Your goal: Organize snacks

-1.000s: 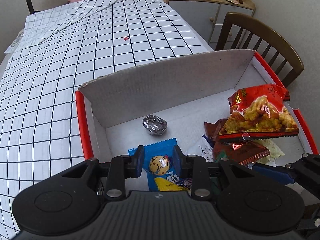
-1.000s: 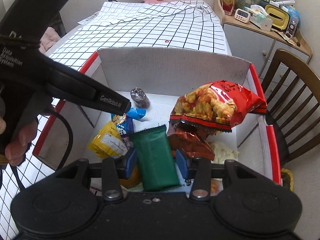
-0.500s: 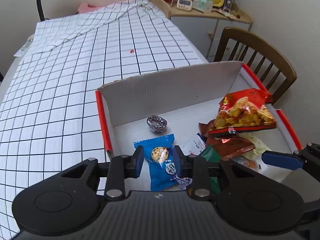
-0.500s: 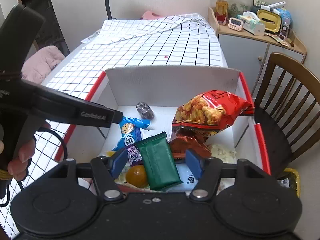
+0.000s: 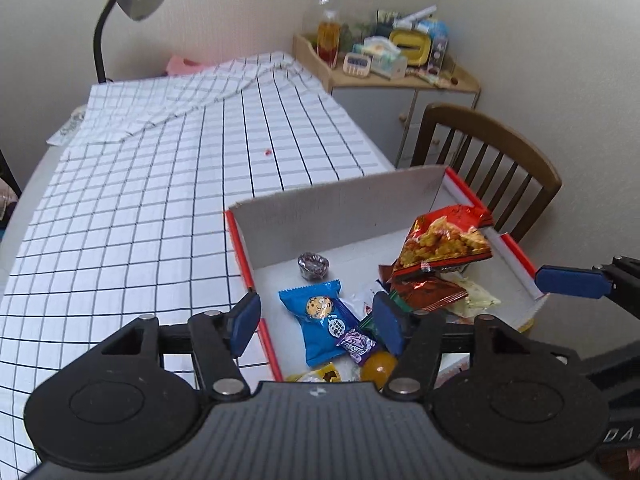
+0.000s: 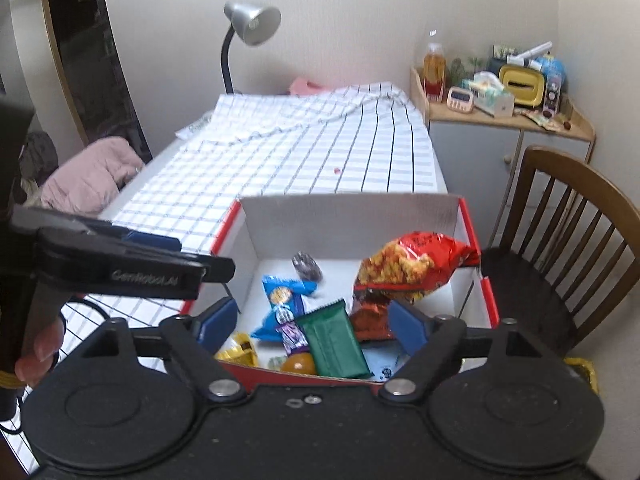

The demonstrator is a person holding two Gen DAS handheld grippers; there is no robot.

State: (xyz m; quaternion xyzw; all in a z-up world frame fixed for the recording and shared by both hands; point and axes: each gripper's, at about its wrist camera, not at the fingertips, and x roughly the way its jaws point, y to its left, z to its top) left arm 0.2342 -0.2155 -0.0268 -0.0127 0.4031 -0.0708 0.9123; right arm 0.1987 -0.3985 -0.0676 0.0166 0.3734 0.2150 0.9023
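On the checked worktop [image 5: 152, 208], a red-edged cardboard box [image 5: 344, 208] is sitting at the near corner, holding the snacks — a blue cookie packet [image 5: 320, 320], a green bar [image 6: 334, 340], a red chip bag [image 6: 412, 264] and a dark foil sweet [image 5: 313, 266]. Left tongs [image 5: 316, 322] and right tongs [image 6: 310, 322] are hovering above the box, jaws opening and gripping nothing; the snacks are lying below them. A wooden chair [image 6: 568, 240] is standing beside the box — a grey lamp [image 6: 250, 24] is rising at the far end.
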